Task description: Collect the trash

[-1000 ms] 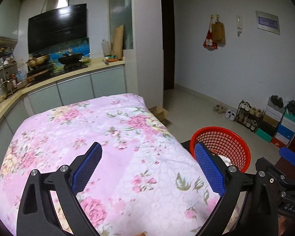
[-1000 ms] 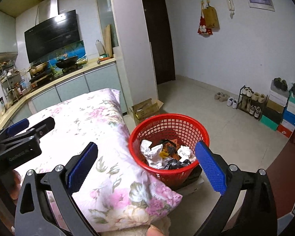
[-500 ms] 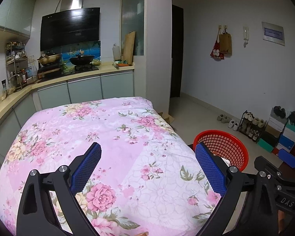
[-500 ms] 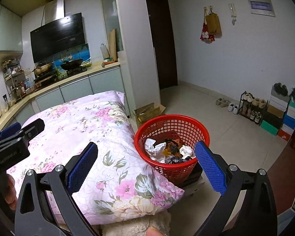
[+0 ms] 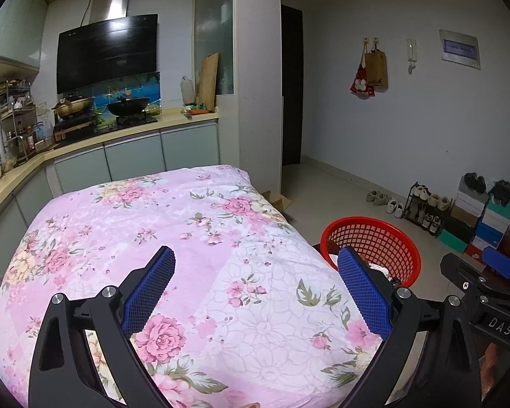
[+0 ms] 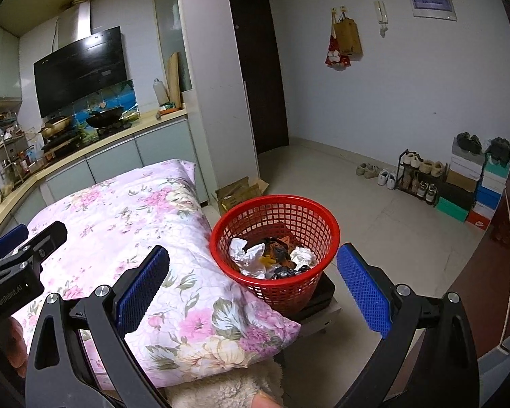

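1. Left gripper [image 5: 255, 282]: fingers spread, empty, above the floral quilt [image 5: 173, 238]; body marked "GenRobot.AI".
2. Right gripper [image 6: 253, 282]: fingers spread, empty; marked "DAS".
3. Crumpled trash [image 6: 268, 260] lies inside the red basket [image 6: 309, 214], beside the quilt.

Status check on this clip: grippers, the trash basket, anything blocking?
Left gripper open, empty, over floral quilt. Right gripper open, empty. Red basket holds crumpled trash, touching quilt edge. No obstruction visible.

"DAS" – right tool [image 5: 489, 309], "GenRobot.AI" – left tool [image 6: 10, 272]
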A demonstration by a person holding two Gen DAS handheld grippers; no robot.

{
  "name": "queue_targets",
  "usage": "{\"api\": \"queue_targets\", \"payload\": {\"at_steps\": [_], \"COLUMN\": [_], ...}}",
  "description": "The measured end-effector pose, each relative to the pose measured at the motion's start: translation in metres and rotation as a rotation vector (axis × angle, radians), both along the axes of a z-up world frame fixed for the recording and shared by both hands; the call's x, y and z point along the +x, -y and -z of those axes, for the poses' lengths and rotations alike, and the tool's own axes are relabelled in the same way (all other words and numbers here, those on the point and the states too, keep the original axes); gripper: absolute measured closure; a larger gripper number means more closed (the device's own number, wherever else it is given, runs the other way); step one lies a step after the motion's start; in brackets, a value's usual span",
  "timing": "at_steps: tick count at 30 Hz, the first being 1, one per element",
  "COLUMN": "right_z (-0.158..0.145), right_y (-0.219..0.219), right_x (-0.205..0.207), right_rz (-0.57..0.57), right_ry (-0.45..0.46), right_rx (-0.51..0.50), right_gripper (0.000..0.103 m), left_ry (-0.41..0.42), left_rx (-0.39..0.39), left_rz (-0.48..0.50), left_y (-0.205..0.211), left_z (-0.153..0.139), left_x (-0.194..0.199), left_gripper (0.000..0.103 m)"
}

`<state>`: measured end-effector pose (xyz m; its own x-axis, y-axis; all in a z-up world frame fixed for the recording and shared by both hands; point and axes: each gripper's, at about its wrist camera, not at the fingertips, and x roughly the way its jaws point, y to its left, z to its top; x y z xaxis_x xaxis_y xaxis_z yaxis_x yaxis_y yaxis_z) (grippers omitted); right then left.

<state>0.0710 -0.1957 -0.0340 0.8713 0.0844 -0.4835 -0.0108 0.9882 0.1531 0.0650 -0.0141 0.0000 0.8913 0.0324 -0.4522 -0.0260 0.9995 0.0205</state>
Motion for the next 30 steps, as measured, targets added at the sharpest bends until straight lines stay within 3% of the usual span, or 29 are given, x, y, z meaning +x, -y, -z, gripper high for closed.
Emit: {"api": "queue_targets", "payload": {"at_steps": [30], "right_z": [0.0051], "right_y": [0.0039], "right_x": [0.0052], "right_rz": [0.005], "right_ry": [-0.03], "right_rx": [0.005], "right_gripper": [0.007], "left_ry": [-0.024], "left_rx": [0.004], "left_rz": [0.023], "left_y": [0.0071], "left_z": [0.0079], "left_x": [0.0072], "left_gripper": [0.01]}}
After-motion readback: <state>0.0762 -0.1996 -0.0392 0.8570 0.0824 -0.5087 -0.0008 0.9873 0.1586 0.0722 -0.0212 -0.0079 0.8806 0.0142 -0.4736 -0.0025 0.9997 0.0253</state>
